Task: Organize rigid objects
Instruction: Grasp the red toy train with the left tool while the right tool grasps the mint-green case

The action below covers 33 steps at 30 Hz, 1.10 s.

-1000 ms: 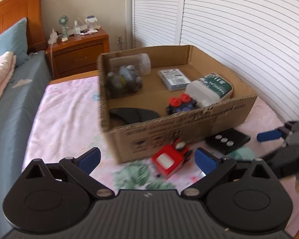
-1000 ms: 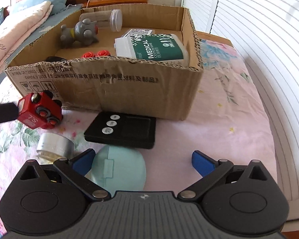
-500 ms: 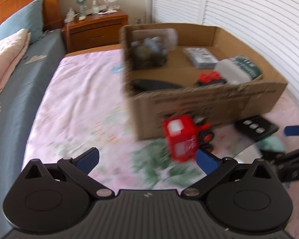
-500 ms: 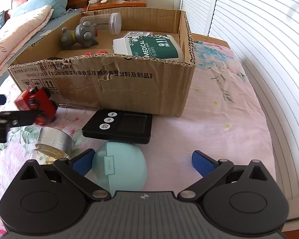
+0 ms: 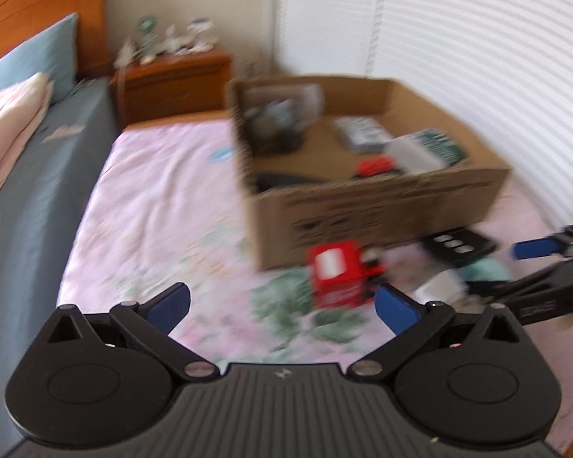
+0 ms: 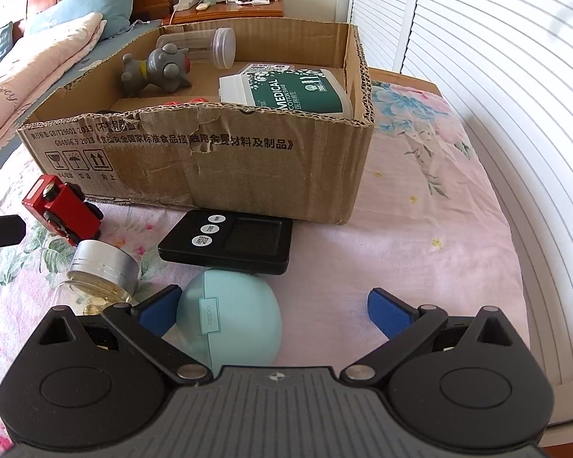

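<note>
The red toy car (image 6: pixel 61 210) lies on the pink flowery sheet (image 6: pixel 420 229), just outside the front wall of the cardboard box (image 6: pixel 210 160). A second ago it sat closer to the middle of the left view; now it sits by the right blue pad, and that view is blurry, so the left claw (image 5: pixel 282 303) has swung away to the left. Its two pads are wide apart and hold nothing.

The right claw (image 6: pixel 273 307) has come lower and closer to the round blue case (image 6: pixel 229 320), which now sits between its spread pads. It grips nothing yet.

Near the case lie a black timer (image 6: pixel 229 242) and a small jar with a silver lid (image 6: pixel 103 267).

I think the blue case gets picked next, and the car waits.
</note>
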Available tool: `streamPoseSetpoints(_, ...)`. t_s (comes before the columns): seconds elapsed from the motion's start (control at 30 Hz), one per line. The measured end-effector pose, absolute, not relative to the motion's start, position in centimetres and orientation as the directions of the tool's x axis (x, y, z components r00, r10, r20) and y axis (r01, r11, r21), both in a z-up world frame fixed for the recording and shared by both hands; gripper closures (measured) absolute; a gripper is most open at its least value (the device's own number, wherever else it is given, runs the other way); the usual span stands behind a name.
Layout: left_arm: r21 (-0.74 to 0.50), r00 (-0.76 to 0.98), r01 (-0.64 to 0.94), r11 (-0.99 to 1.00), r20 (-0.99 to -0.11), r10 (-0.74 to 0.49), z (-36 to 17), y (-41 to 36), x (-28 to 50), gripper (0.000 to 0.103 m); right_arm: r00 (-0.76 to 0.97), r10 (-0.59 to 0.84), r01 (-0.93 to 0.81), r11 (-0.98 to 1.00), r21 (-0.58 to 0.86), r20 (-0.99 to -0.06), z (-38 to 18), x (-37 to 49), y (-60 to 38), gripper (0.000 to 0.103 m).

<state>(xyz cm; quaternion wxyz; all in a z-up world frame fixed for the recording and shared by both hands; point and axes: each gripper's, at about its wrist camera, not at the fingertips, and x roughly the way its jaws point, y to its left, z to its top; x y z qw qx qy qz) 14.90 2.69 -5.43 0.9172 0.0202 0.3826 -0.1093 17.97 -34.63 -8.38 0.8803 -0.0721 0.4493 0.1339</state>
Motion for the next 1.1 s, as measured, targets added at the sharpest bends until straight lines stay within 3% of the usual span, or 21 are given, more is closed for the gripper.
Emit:
streamPoseSetpoints(0.13,-0.036,0.697,0.239,0.97,-0.69,-0.197,-5.3,0.9,15.6,0.005,0.563,0.172,-0.299,0.954,-0.006,-0.809,-8.4,17.9,-34.6,0.0)
streamPoseSetpoints(0.4,-0.081,0.652,0.243,0.967,-0.724,-0.224,-7.1,-0.3,17.2,0.035,0.567,0.173,-0.298,0.954,-0.004,-0.806,-8.4,17.9,-34.6,0.0)
streamPoseSetpoints(0.47,-0.101,0.63,0.235,0.967,-0.742,-0.23,-7.6,0.0,17.4,0.051,0.569,0.175,-0.298,0.955,-0.004,-0.803,-8.4,17.8,-34.7,0.0)
streamPoseSetpoints(0.5,-0.119,0.617,0.235,0.965,-0.749,-0.243,-7.8,0.2,17.4,0.054,0.57,0.176,-0.299,0.954,-0.003,-0.802,-8.4,17.8,-34.7,0.0)
streamPoseSetpoints(0.97,-0.052,0.636,0.239,0.97,-0.746,-0.197,-8.3,2.5,16.4,0.052,0.61,0.23,-0.388,0.921,-0.033,-0.758,-8.8,15.8,-35.7,0.0)
streamPoseSetpoints(1.1,-0.049,0.636,0.24,0.97,-0.746,-0.195,-8.6,2.4,16.7,0.051,0.615,0.259,-0.431,0.901,-0.043,-0.744,-8.7,15.4,-35.4,0.006)
